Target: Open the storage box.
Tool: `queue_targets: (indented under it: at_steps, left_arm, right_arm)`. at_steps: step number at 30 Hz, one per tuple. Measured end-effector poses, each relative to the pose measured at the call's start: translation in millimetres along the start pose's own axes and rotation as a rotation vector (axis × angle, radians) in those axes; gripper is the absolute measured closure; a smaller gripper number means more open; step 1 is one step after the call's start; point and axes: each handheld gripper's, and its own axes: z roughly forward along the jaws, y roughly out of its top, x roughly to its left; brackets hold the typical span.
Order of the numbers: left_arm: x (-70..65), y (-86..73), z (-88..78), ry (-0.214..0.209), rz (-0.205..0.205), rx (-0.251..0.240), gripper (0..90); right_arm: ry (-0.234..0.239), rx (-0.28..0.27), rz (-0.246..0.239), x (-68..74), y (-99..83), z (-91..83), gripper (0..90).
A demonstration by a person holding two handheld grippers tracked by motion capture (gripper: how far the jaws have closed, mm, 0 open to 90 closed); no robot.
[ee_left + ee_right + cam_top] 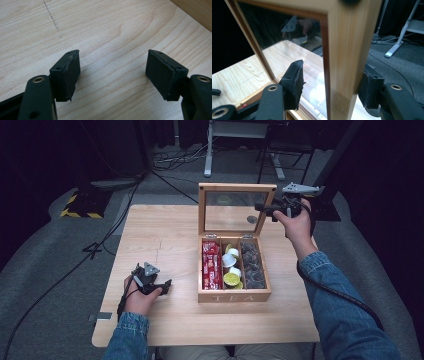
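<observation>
Your right gripper (329, 87) straddles the right rail of the upright glass-paned wooden lid (236, 209) of the light wooden tea box (234, 294) at table centre, jaws not yet pinching; hold the stiff rail, not the fragile glass. The left gripper (113, 72) rests open at eight o'clock, sachets and capsules below

Tea box (234, 296) sat right of centre on the counter (165, 235), lid (236, 187) upright behind it. Compartments held packets (211, 266) left, capsules (231, 267) middle, bags (251, 265) right. Left gripper (166, 285) rested left of the box; right gripper (262, 208) straddled the lid's right edge.
</observation>
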Motion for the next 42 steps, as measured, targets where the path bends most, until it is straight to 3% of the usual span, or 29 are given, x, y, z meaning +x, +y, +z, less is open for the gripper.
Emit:
queue_targets:
  at_steps: [6, 20, 28, 32, 42]
  left_arm:
    - [1.2, -0.9, 0.6, -0.002, 0.004, 0.004, 28.1]
    - [2.9, -1.2, 1.0, -0.025, 0.016, 0.006, 25.3]
    - [3.6, -2.3, 0.4, -0.028, 0.009, 0.005, 24.3]
    - [3.5, -2.2, 0.3, -0.028, 0.016, 0.009, 24.0]
    - [3.9, -1.0, 1.8, -0.024, 0.012, 0.008, 22.7]
  right_arm:
    - [-0.026, 0.001, 0.011, -4.9, -7.1, 11.9, 35.4]
    - [-0.054, 0.015, -0.009, -8.4, -11.4, 25.2, 25.6]
    - [-0.110, 0.030, 0.013, -11.9, -21.1, 36.3, 17.9]
    - [-0.107, 0.032, 0.034, -16.3, -26.6, 38.1, 19.0]
    - [-0.100, 0.019, 0.034, -14.7, -26.2, 30.4, 18.8]
